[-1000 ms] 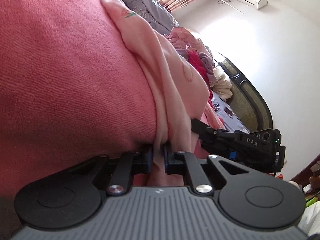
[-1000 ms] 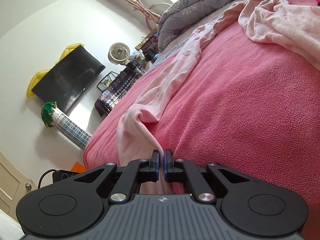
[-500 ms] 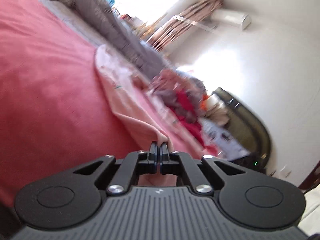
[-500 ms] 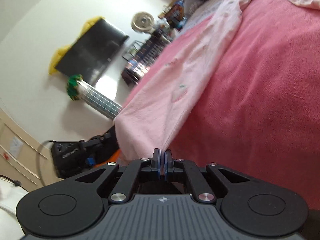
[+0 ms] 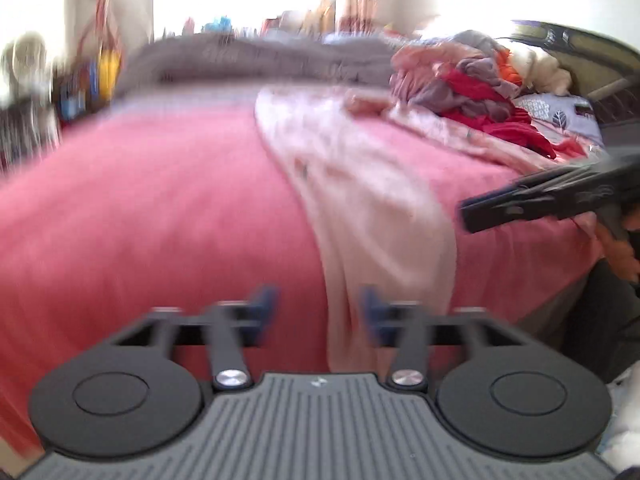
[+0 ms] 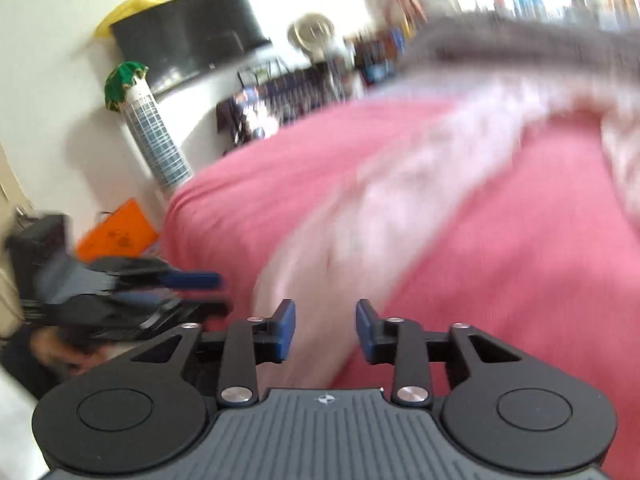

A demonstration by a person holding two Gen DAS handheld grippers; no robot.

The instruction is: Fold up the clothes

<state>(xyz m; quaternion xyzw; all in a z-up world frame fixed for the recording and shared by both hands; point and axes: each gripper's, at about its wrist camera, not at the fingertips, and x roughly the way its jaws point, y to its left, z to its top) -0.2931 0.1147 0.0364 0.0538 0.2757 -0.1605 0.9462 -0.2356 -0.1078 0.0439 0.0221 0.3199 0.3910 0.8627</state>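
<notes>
A pale pink garment point(image 5: 360, 184) lies stretched along the red bed cover point(image 5: 140, 200), its near end hanging over the bed's front edge. My left gripper point(image 5: 318, 312) is open, with the hanging end between its spread fingers. My right gripper point(image 6: 325, 330) is open too, and the pink garment point(image 6: 400, 216) runs away from between its fingers. In the left wrist view the right gripper point(image 5: 516, 206) shows at the right, beside the garment. In the right wrist view the left gripper point(image 6: 168, 284) shows at the left. Both views are blurred by motion.
A pile of mixed clothes point(image 5: 472, 84) lies at the bed's far right, and a grey duvet point(image 5: 248, 60) runs along the far side. A dark TV point(image 6: 188, 36), a tower heater point(image 6: 156, 140) and a fan point(image 6: 312, 36) stand by the wall left of the bed.
Both grippers were shut on the pink garment's end and have opened, letting it go. Both cameras have swung to level with the bed, and the garment now lies flat along it.
</notes>
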